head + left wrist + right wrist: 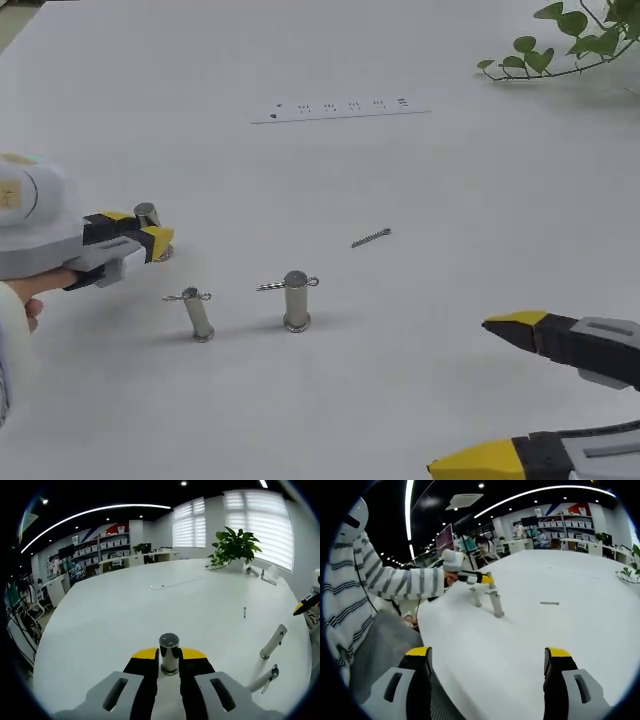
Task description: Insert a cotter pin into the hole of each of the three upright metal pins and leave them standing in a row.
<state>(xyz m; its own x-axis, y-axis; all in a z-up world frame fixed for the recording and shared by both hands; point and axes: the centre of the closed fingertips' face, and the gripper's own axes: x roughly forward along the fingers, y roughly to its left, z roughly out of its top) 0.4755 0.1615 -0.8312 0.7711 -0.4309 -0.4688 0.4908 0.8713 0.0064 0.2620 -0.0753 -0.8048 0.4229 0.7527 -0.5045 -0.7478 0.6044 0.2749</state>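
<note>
The left tool (169,656) has its yellow-tipped jaws pressed together on an upright metal pin (169,647). It pinches the shaft just under the round head, and the flared foot of the pin sits down between the jaws, seemingly on the white desk (115,615). A hand and a striped sleeve (395,582) carry this tool.

Off to its right stand two fitted pins. The leaning pin (198,316), closest to the left tool, tilts a little, and the straight pin (295,302) just beyond it is upright. Each has a cotter pin pushed crosswise through the hole near its top.

A loose cotter pin (371,237) lies flat on the desk, farther to the right of the left tool and past the straight pin, touching nothing.

The right tool (458,394) has its jaws spread wide with nothing between them, and it is well apart from all three pins. From its own view, the pins stand ahead and left of its jaws, and the loose cotter pin lies ahead, nearer the right jaw.

Far ahead of both tools lie a white power strip (340,108) and a leafy plant (580,40).
</note>
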